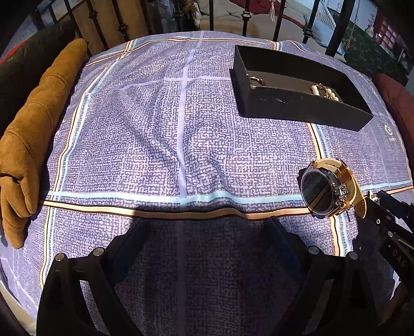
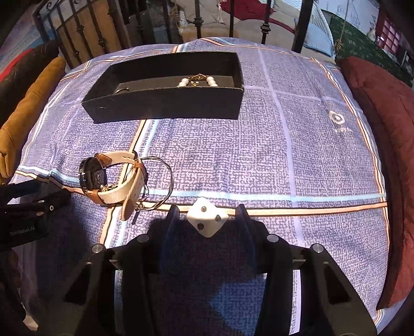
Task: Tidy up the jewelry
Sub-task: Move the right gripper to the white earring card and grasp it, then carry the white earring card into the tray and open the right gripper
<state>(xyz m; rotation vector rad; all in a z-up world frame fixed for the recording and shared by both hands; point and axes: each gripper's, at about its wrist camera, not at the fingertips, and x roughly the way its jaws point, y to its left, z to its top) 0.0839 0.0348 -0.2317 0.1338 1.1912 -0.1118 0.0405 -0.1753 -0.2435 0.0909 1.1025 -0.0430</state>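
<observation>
A black open box (image 1: 297, 103) (image 2: 165, 103) sits on the purple patterned cloth and holds a pearl bracelet (image 1: 324, 91) (image 2: 198, 80) and a metal ring piece (image 1: 256, 80) (image 2: 121, 90). A wristwatch with a tan and cream strap (image 1: 328, 191) (image 2: 111, 181) lies on the cloth in front of the box. A thin wire bangle (image 2: 165, 181) lies against the watch. My left gripper (image 1: 204, 227) is open and empty, left of the watch. My right gripper (image 2: 208, 214) is open and empty, right of the watch and bangle, above the cloth.
A mustard cushion (image 1: 31, 144) (image 2: 26, 111) lies along the left edge. A dark red cushion (image 2: 383, 144) lies along the right edge. Iron bed rails (image 1: 245, 18) stand behind the cloth. The other gripper shows at each view's side (image 1: 388, 232) (image 2: 31, 206).
</observation>
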